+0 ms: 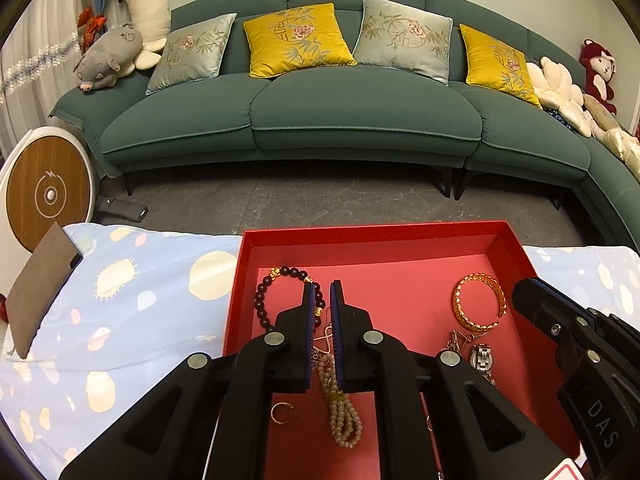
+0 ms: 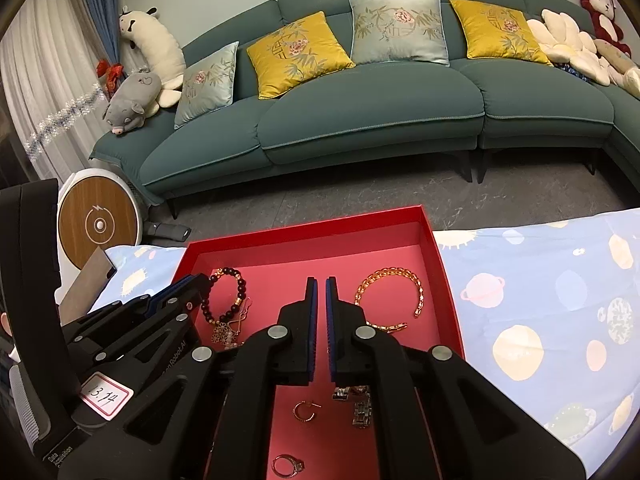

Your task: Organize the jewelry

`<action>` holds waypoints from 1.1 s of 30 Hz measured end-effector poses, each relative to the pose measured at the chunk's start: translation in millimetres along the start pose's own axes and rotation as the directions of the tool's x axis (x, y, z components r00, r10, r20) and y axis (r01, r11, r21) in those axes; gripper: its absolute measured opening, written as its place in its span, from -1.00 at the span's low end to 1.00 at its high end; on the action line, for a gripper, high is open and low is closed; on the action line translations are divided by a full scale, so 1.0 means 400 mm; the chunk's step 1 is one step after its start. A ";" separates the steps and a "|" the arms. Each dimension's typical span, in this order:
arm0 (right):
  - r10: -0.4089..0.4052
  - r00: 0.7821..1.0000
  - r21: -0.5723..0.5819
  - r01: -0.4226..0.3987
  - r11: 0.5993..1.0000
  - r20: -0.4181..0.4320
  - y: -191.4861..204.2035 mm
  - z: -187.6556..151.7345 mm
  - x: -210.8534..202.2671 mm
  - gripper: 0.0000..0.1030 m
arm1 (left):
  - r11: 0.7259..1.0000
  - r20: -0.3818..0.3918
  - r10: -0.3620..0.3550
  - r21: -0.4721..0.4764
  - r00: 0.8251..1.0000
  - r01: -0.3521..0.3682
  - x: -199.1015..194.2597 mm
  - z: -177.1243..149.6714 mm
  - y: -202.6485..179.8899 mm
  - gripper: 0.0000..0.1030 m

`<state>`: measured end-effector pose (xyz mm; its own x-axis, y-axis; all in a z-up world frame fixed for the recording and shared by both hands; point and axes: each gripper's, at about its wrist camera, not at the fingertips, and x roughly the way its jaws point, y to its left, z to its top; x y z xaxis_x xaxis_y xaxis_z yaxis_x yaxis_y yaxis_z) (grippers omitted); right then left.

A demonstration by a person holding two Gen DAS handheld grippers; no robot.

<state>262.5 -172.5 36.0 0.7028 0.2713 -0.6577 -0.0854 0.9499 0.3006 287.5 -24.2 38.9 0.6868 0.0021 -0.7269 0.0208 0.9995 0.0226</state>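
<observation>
Bare red tray floor lies between dark bead bracelet and gold chain bangle.

a shallow red box, open, is seen in the lower centre of both views. inside, a dark beaded bracelet is laid at upper left, a gold chain bangle at upper right, pale pearl strands low in the left view, and a watch band, hoop earring and stone ring near the right view's bottom.
</observation>
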 end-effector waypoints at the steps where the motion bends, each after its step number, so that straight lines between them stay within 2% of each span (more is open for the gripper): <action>1: -0.004 1.000 0.000 0.004 1.000 0.004 0.002 0.002 -0.008 -0.92 | 1.000 0.003 0.002 -0.001 1.000 -0.002 -0.010 0.001 0.003 -0.83; 9: -0.026 0.999 0.020 0.026 0.999 0.025 0.002 0.011 -0.104 -0.91 | 1.000 0.013 0.014 -0.018 1.000 -0.013 -0.127 -0.003 0.029 -0.83; 10: -0.027 0.999 0.029 0.026 0.999 0.025 0.001 0.011 -0.119 -0.86 | 1.000 0.015 0.011 -0.023 1.000 -0.011 -0.147 -0.005 0.031 -0.83; 12: -0.038 0.999 0.022 0.038 0.999 0.024 0.008 0.008 -0.158 -0.61 | 0.999 0.019 0.004 -0.039 1.000 -0.003 -0.188 -0.010 0.033 -0.83; 13: -0.053 0.998 0.000 0.053 0.999 0.028 0.016 0.005 -0.181 -0.48 | 0.999 0.021 -0.002 -0.050 1.000 0.003 -0.212 -0.017 0.034 -0.83; 14: -0.067 0.997 -0.027 0.068 0.997 0.034 0.026 0.001 -0.205 -0.43 | 0.998 0.020 -0.007 -0.056 1.000 0.009 -0.232 -0.023 0.034 -0.81; 15: -0.079 0.996 -0.053 0.081 0.995 0.040 0.036 -0.006 -0.230 -0.41 | 0.998 0.020 -0.009 -0.055 1.000 0.010 -0.250 -0.029 0.033 -0.76; 17: -0.095 0.994 -0.094 0.099 0.991 0.047 0.050 -0.026 -0.279 -0.31 | 0.999 0.030 0.003 -0.038 1.000 -0.001 -0.293 -0.048 0.027 -0.40; 19: -0.105 0.993 -0.111 0.110 0.988 0.054 0.057 -0.050 -0.320 -0.28 | 0.999 0.051 0.025 -0.035 0.998 -0.023 -0.334 -0.071 0.024 -0.15; 21: -0.108 0.993 -0.123 0.113 0.986 0.046 0.063 -0.082 -0.355 -0.24 | 0.999 0.054 0.023 -0.049 0.998 -0.020 -0.367 -0.100 0.030 -0.11; 24: -0.113 0.992 -0.134 0.119 0.984 0.055 0.060 -0.138 -0.414 -0.07 | 0.999 0.049 0.027 -0.048 0.998 -0.025 -0.406 -0.156 0.039 -0.09; 28: -0.113 0.993 -0.102 0.117 0.988 0.042 0.040 -0.200 -0.473 -0.01 | 0.998 0.049 0.055 -0.025 0.997 -0.054 -0.446 -0.230 0.048 0.15; 33: -0.136 0.988 -0.061 0.140 0.988 0.069 0.023 -0.258 -0.527 0.29 | 0.998 0.043 0.059 -0.009 0.997 -0.059 -0.484 -0.308 0.054 0.41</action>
<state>40.6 -204.9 106.2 0.7551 0.1284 -0.6429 -0.0290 0.9862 0.1628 65.6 0.8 95.6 0.7174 0.0600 -0.6941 -0.0265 0.9979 0.0590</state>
